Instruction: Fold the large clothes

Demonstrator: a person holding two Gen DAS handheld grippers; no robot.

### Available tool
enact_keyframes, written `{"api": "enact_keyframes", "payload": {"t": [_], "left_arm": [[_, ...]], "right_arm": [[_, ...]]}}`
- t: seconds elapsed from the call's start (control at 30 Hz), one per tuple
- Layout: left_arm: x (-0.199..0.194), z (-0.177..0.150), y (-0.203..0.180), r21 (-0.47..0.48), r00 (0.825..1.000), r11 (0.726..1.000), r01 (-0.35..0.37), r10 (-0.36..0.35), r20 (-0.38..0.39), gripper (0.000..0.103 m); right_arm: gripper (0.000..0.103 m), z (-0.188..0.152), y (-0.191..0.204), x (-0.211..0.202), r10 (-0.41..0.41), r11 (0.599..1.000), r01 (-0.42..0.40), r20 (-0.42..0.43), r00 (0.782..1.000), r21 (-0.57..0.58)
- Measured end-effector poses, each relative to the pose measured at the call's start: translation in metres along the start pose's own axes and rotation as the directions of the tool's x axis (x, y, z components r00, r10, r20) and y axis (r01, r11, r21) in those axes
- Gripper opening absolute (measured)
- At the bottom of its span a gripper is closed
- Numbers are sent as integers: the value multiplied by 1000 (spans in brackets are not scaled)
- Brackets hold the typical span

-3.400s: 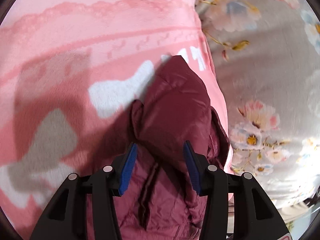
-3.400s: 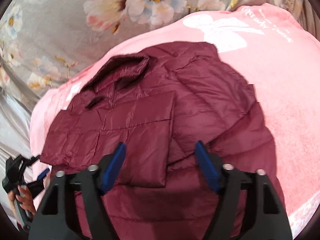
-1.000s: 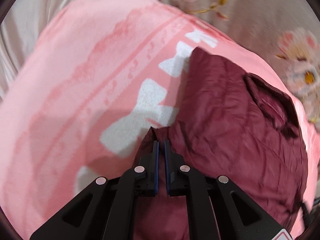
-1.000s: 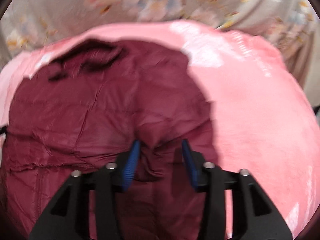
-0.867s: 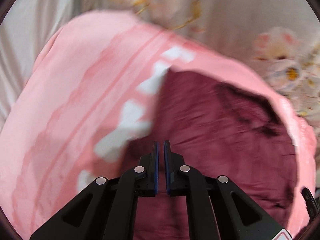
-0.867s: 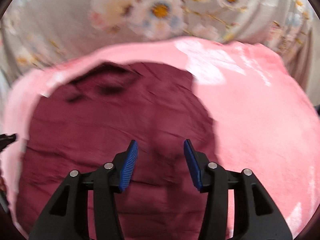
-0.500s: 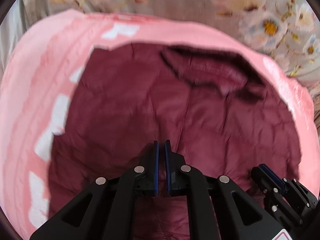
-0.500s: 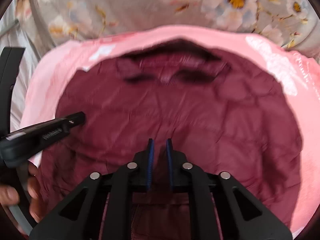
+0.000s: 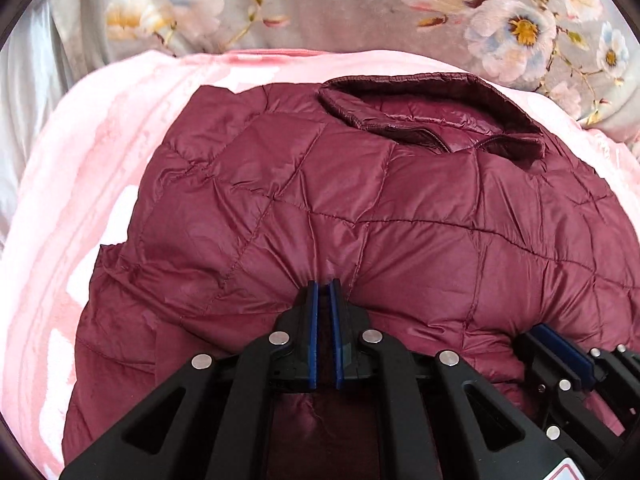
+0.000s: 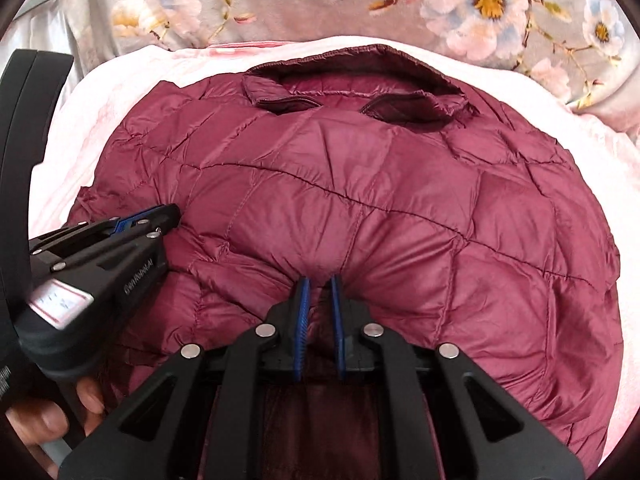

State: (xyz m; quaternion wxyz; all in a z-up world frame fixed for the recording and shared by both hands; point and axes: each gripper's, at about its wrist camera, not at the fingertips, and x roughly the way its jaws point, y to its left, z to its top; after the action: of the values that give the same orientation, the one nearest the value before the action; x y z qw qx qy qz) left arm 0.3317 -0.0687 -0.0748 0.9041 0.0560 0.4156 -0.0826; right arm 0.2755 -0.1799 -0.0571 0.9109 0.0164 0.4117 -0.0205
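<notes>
We see the right claw [image 10: 319, 280] pinching a bunched fold of the maroon quilted jacket [image 10: 360, 200], which lies collar-away on a pink blanket [image 10: 592, 152]. Beside it at left, the left claw [image 10: 160, 216] touches the jacket's edge, a hand [image 10: 52, 420] gripping its handle. A floral cover [image 10: 280, 4] lies beyond.
</notes>
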Motion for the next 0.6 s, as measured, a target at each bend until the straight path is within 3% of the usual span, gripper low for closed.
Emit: {"api": "enact_keyframes", "payload": {"t": [0.13, 0.27, 0.37, 0.4, 0.43, 0.5, 0.53, 0.6], "left_arm": [[0, 1, 3, -9, 1000, 1000, 10, -10, 4, 8], [-3, 1, 10, -33, 999, 998, 54, -54, 3, 9], [-10, 3, 16, -18, 996, 996, 89, -89, -26, 10], [-17, 5, 20, -16, 995, 995, 95, -96, -37, 12], [-25, 9, 24, -19, 992, 993, 116, -116, -41, 20], [-39, 21, 32, -44, 986, 985, 167, -168, -24, 37], [-44, 28, 35, -62, 982, 980, 189, -190, -13, 48], [-50, 55, 41, -136, 968, 958, 251, -252, 5, 58]], "right_arm": [[9, 0, -3, 1, 20, 1000, -20, 6, 1000, 17], [12, 2, -26, -8, 129, 986, -126, -25, 991, 107], [16, 0, -54, -25, 190, 963, -180, -31, 981, 202], [24, 0, -64, -32, 193, 957, -184, -23, 981, 224], [37, 3, -79, -44, 173, 955, -168, -1, 985, 243], [49, 14, -98, -58, 121, 957, -126, 33, 992, 261], [49, 21, -105, -61, 119, 954, -127, 46, 992, 272], [52, 44, -121, -64, 145, 931, -165, 84, 986, 327]]}}
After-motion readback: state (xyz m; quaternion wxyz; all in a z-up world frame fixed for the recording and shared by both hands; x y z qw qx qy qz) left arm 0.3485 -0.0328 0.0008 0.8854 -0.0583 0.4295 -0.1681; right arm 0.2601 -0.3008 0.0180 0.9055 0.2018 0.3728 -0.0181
